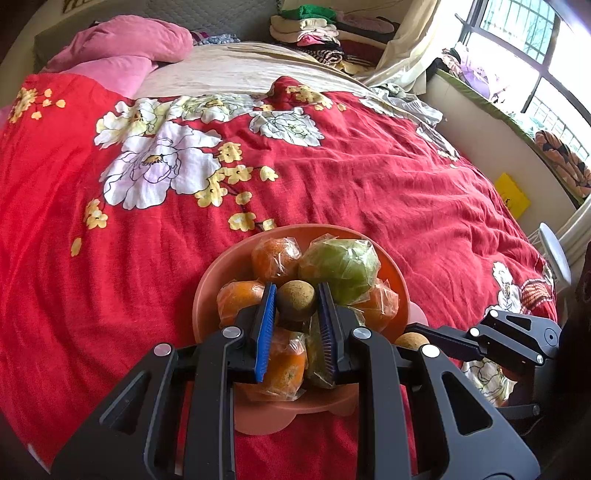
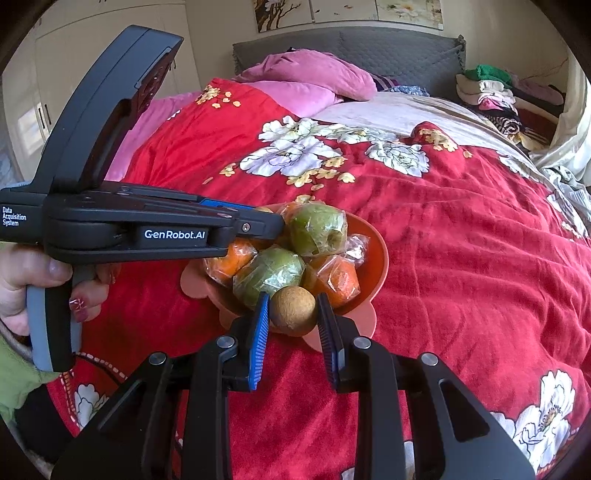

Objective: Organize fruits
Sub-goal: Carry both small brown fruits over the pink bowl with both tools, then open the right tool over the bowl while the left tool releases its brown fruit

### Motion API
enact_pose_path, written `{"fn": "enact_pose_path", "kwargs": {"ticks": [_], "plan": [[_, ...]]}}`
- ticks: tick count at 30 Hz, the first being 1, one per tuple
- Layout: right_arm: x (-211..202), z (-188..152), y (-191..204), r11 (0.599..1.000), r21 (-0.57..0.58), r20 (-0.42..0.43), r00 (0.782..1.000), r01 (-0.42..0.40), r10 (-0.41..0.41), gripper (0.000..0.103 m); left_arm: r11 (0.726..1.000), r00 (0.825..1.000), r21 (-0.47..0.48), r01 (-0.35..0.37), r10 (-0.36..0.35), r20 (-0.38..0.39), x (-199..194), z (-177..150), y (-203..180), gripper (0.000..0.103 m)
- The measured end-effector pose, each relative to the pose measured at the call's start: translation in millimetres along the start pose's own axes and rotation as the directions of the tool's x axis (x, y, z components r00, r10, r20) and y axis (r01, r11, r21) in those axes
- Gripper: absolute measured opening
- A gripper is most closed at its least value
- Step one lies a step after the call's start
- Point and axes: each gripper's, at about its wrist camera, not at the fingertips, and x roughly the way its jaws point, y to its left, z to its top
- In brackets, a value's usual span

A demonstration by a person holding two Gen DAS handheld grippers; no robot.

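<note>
While both grippers hover at the bowl: each one is clenched on a small brown fruit.
Left gripper (image 1: 296,301): its blue pads press on either side of a round brown fruit (image 1: 296,300), possibly a kiwi, held over the middle of the fruit pile.
Right gripper (image 2: 293,308): its blue pads clamp a second brown fruit (image 2: 293,308) at the near rim of the bowl; seen from the left wrist, this fruit shows just beside the bowl's right edge, at the tips of the black gripper body.
Bowl (image 1: 397,269): salmon-orange with scalloped tabs along its rim, standing on the bed near its foot end.
Wrapped oranges (image 1: 275,258): several in clear plastic, lying around and under the held fruit in the bowl.
Green apples (image 2: 317,229): two, also in clear wrap, one at the far side of the pile and one (image 2: 269,271) nearer the right gripper.
Bedspread (image 1: 369,177): red with large white and small yellow flowers, covering the bed under the bowl.
Pink pillows (image 2: 306,74): heaped at the grey headboard, well apart from the bowl.
Folded clothes (image 1: 306,26): stacked at the far corner of the bed, near the window.
Person's hand (image 2: 33,273): wrapped round the grey handle of the left gripper, with painted nails and a green sleeve.
</note>
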Motion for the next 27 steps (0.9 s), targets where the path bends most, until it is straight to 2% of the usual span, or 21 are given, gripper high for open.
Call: {"fn": "enact_pose_path", "kwargs": {"ticks": [27], "plan": [[11.5,1.6,2.7,1.0,-0.009,-0.005,1.0,0.001,-0.001,0.025,1.0,1.0,-0.004,0.003,-0.003,0.001,2.8,2.4,2.0,0.016]]}}
